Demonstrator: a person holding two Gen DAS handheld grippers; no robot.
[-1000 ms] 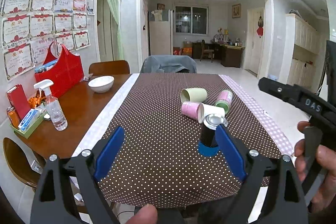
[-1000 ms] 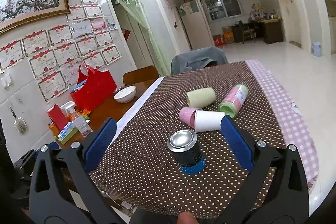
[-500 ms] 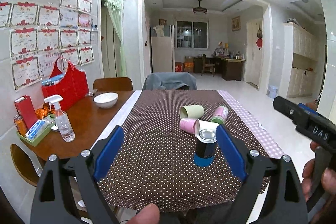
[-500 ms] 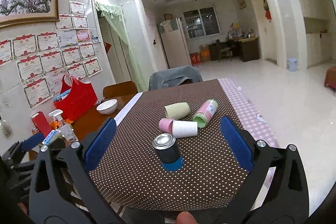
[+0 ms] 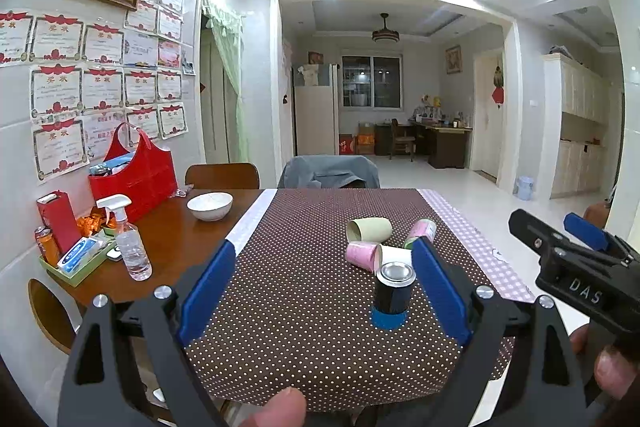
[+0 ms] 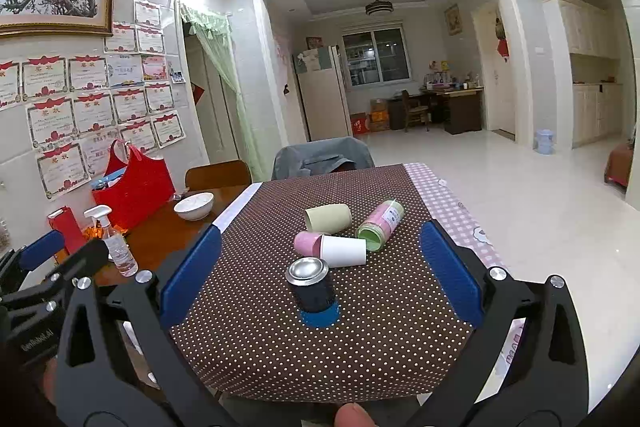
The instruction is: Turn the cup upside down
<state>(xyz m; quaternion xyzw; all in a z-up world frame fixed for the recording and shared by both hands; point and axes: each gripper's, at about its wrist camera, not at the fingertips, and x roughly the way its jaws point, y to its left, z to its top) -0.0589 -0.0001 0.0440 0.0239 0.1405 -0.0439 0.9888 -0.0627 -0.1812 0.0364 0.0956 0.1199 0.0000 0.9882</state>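
A black cup with a blue rim [image 5: 391, 295] [image 6: 313, 289] stands upside down near the front of the brown dotted tablecloth [image 5: 304, 267] [image 6: 380, 327], its silver base up. Behind it several cups lie on their sides: a cream one [image 5: 369, 229] [image 6: 328, 218], a pink one [image 5: 361, 255] [image 6: 307, 242], a white one [image 6: 344, 251] and a pink-green one [image 6: 381, 225]. My left gripper [image 5: 320, 291] is open and empty, held back above the table's front edge. My right gripper [image 6: 316, 273] is open and empty, also held back; it also shows in the left wrist view [image 5: 576, 267].
On the bare wood at left stand a white bowl [image 5: 210, 206], a spray bottle [image 5: 128, 239], a red bag [image 5: 136, 175] and a green tray of small items [image 5: 72, 259]. Chairs stand at the far end [image 5: 328, 173] and left side.
Both grippers have drawn back and up from the table. The upside-down black cup stays put and now looks smaller and farther away.
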